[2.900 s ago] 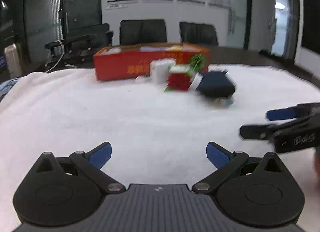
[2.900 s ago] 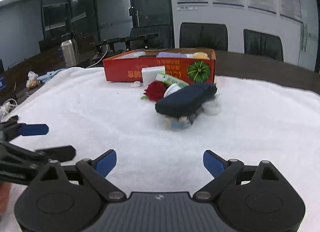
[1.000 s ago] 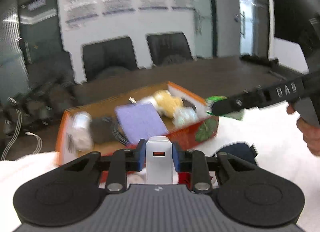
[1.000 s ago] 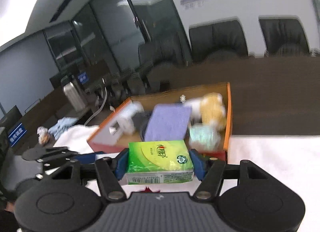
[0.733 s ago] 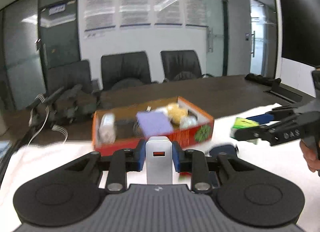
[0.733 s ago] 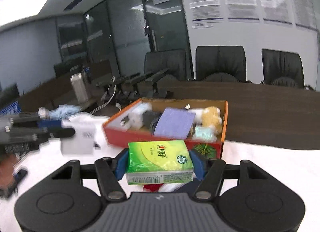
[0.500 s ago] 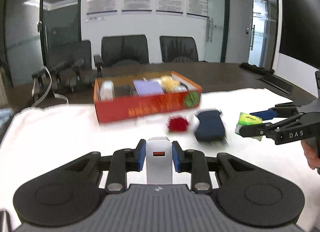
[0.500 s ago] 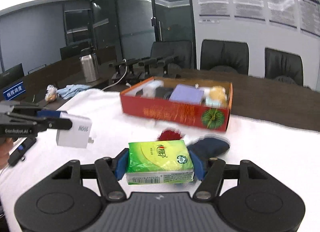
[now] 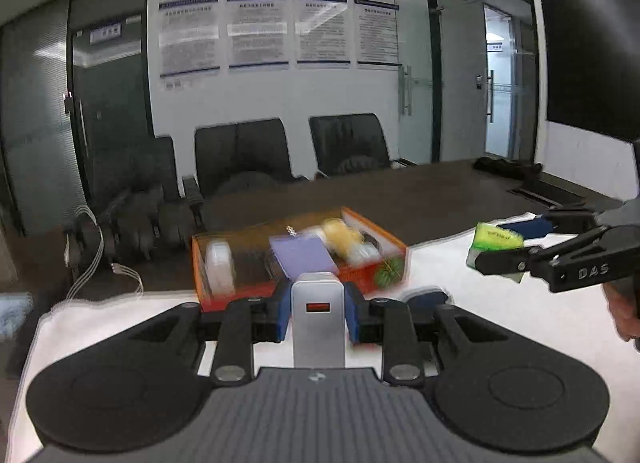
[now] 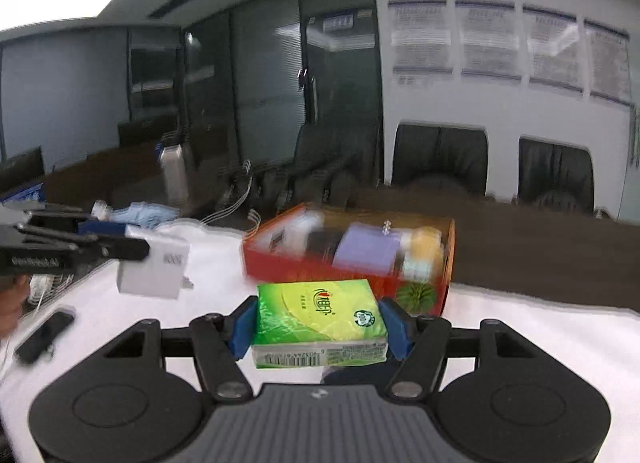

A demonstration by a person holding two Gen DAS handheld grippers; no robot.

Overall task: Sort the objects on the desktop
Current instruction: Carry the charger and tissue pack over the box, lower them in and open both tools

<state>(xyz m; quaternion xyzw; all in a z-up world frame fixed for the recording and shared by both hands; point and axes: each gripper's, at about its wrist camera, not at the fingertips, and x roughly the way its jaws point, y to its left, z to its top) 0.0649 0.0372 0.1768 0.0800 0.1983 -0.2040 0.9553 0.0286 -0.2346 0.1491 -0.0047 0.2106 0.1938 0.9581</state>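
Now both claws were off the worktop (image 9: 500, 303) and loaded: left claw (image 9: 318, 313) clamped on the charger (image 9: 318, 319), right claw (image 10: 320, 329) on the tissue pack (image 10: 318, 323), both short of the box (image 9: 224, 303); dropping in likely remained.

Bare white cloth (image 10: 520, 327) beside the crowded orange box (image 10: 320, 267) (contents blurred).

Left tongs (image 9: 318, 305) clamped, right tongs (image 10: 320, 327) clamped wider, both raised, slightly nose-down.
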